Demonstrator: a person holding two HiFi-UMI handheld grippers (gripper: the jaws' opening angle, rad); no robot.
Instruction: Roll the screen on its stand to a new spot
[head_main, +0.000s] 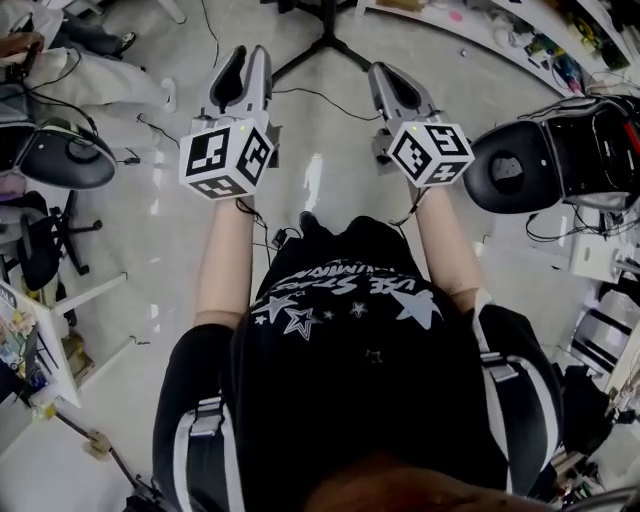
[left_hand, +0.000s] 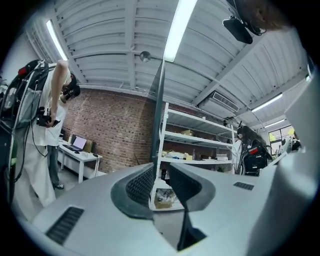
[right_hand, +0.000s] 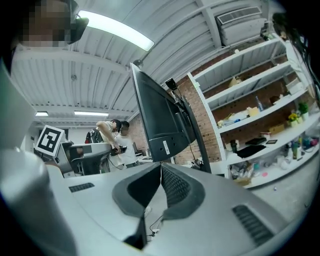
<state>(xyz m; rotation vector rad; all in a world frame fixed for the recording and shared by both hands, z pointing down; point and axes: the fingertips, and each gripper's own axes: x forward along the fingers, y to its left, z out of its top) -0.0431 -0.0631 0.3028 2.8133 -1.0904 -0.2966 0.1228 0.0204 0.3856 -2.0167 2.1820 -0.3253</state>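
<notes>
Facing the screen (right_hand: 160, 117) on its stand (head_main: 327, 35) just ahead, you hold the left claw (left_hand: 161, 170) narrowly parted, the right claw (right_hand: 161, 167) closed, both empty; the floor cable (head_main: 305, 92) by its legs could snag and tip it.

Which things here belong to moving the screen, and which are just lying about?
Job in hand:
- screen
- stand
- left tool, open and empty
- right tool, shut and empty

Lying about:
- shelving
- chair
- desk with a laptop
</notes>
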